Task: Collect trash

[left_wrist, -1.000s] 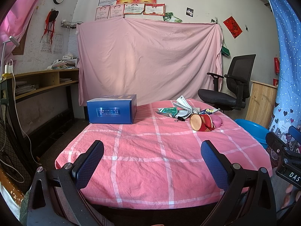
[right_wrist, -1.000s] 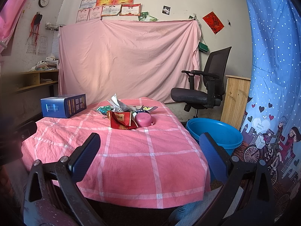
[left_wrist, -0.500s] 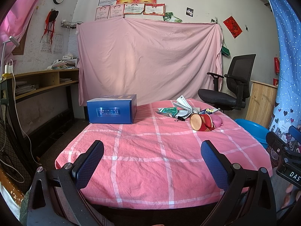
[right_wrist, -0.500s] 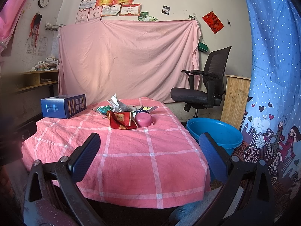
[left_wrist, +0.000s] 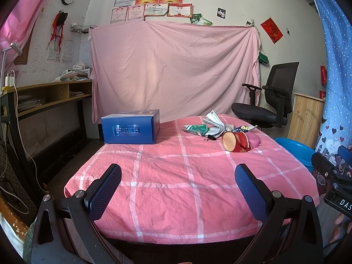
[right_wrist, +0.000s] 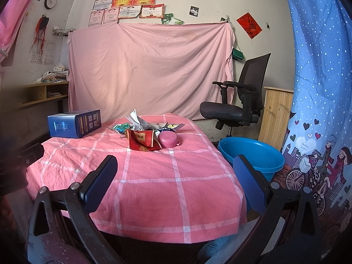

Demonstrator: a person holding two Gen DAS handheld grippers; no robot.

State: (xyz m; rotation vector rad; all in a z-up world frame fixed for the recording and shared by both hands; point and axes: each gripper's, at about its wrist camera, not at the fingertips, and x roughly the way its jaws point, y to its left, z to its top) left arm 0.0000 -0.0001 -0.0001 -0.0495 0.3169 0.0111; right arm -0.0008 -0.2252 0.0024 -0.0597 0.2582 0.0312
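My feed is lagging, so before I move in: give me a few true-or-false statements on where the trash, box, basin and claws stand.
1. Both claws, left and right, are open and empty. True.
2. The trash pile lies in the basin. False: it lies on the table.
3. The blue box sits on the table's far left. True.
4. The basin stands on the chair. False: it is on the floor beside the table.

Blue tub (left_wrist: 294, 151) mostly hidden behind table edge in left view. Print on wrappers (right_wrist: 140, 127) too small to read. Left margin of right view blurred dark.
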